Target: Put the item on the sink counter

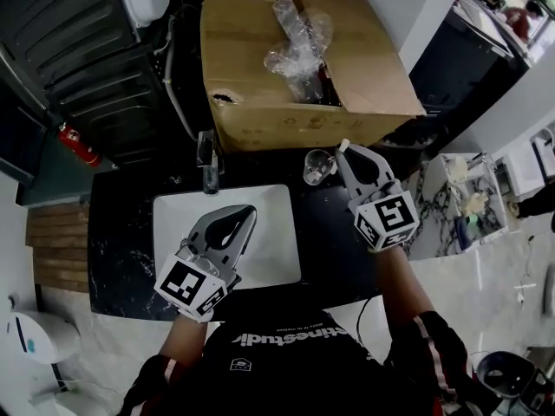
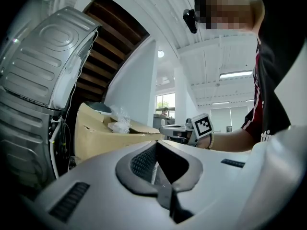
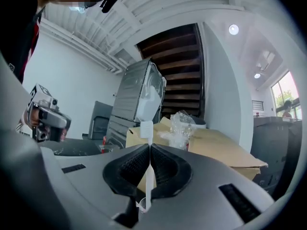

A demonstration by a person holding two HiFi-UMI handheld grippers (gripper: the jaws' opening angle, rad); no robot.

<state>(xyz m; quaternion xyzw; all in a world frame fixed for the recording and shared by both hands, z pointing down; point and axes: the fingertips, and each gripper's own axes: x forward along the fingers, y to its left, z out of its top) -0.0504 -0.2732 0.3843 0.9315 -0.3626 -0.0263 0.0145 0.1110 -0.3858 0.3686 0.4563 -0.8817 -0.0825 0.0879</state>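
Observation:
My right gripper point(image 1: 345, 152) point(image 3: 149, 147) is shut on a white toothbrush point(image 3: 147, 130), whose brush head pokes up past the closed jaws. It hovers over the black sink counter point(image 1: 121, 250), right beside a clear glass cup point(image 1: 316, 166) that stands behind the sink. My left gripper point(image 1: 245, 213) point(image 2: 156, 145) hangs over the white sink basin point(image 1: 277, 241), its jaws shut with nothing between them. In the head view the toothbrush is mostly hidden by the gripper.
A faucet point(image 1: 208, 159) stands at the basin's back edge. Behind the counter sits an open cardboard box point(image 1: 260, 120) with crumpled clear plastic point(image 1: 299, 37) in it. A red extinguisher point(image 1: 78, 144) lies at the left. A marble surface point(image 1: 451, 198) with clutter is at the right.

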